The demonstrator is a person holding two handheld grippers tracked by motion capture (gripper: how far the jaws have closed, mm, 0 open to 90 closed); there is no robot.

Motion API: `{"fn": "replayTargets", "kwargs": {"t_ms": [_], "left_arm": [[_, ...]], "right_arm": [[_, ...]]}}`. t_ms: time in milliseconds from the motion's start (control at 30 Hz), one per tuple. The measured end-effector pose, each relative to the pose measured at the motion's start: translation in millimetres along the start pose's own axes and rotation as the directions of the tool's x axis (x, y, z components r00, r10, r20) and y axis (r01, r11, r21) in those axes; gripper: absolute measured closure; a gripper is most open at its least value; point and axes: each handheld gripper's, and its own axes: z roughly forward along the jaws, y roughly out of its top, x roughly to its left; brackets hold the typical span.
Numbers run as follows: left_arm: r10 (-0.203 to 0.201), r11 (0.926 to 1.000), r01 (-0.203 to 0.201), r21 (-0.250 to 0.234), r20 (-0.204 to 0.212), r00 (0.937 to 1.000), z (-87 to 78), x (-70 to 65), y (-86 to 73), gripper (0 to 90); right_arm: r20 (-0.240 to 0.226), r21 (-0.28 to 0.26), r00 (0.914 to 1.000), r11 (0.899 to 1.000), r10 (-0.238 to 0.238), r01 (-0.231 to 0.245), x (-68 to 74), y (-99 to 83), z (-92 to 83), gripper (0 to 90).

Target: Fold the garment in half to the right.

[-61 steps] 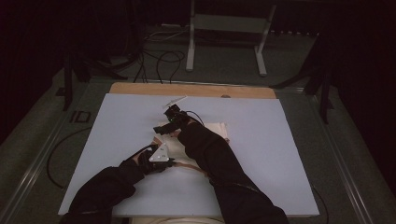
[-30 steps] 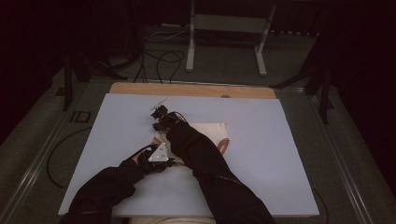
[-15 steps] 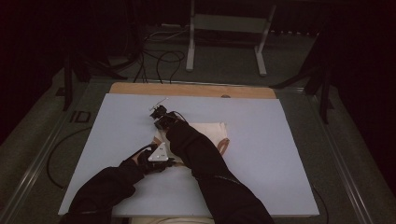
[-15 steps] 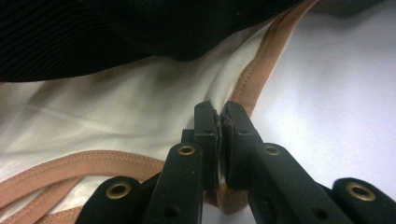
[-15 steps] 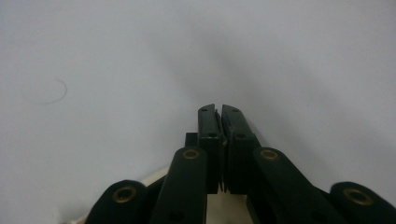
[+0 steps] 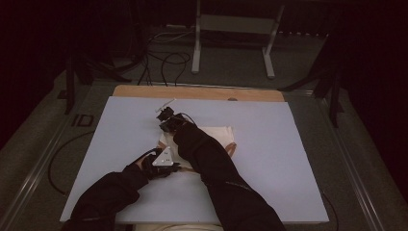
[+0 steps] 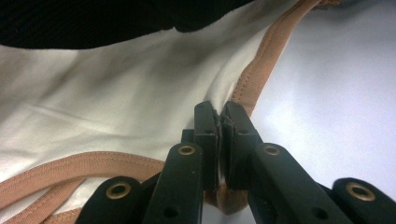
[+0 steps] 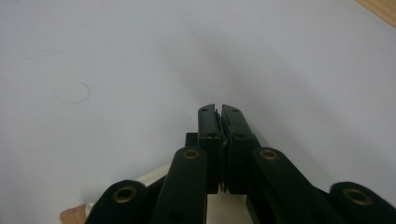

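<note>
White cloth, a garment edged in tan binding, lies folded flat near the middle of the pale blue-grey sheet covering the bench. The left claw is clamped on its tan-trimmed edge at the near left corner, cloth pinched between the jaws. The right claw has just closed at the garment's far left corner; a bit of white cloth sits under its jaws, held or not I cannot tell. The right sleeve crosses over the garment. Cables lie on the floor beyond.
</note>
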Motion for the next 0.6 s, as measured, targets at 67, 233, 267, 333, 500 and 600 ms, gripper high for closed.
{"fn": "replayTargets", "kwargs": {"t_ms": [67, 233, 267, 333, 500, 600], "left_arm": [[0.004, 1.0000, -0.004, -0.001, -0.001, 1.0000, -1.0, -0.2, 0.4, 86.8], [0.014, 0.9999, -0.014, 0.001, -0.003, 0.9999, -2.8, -1.2, 2.0, 86.8], [0.016, 0.9999, -0.016, 0.002, -0.006, 0.9999, -3.0, -1.5, 2.2, 86.8], [0.015, 0.9999, -0.015, 0.003, -0.002, 0.9999, -3.2, -2.1, 2.7, 86.8], [0.021, 0.9998, -0.021, 0.004, -0.009, 0.9997, -3.8, -3.6, 4.5, 86.8], [0.032, 0.9995, -0.032, 0.008, -0.009, 0.9995, -5.0, -3.5, 5.3, 86.8]], "right_arm": [[-0.005, -0.003, 1.0000, 1.000, 0.001, -0.001, 0.0, 0.5, -3.2, 88.4], [-0.009, -0.019, 0.9999, 1.000, -0.005, 0.005, 0.4, 1.2, -12.3, 88.4], [-0.014, -0.024, 0.9999, 1.000, -0.008, 0.008, 0.3, 1.3, -15.2, 88.3], [-0.017, -0.027, 0.9998, 1.000, -0.012, 0.012, 0.1, 1.4, -19.6, 88.3], [-0.018, -0.041, 0.9996, 0.999, -0.021, 0.020, -0.1, 1.5, -28.1, 88.4], [-0.018, -0.044, 0.9995, 0.999, -0.027, 0.026, -0.2, 1.6, -34.5, 88.4]]}}
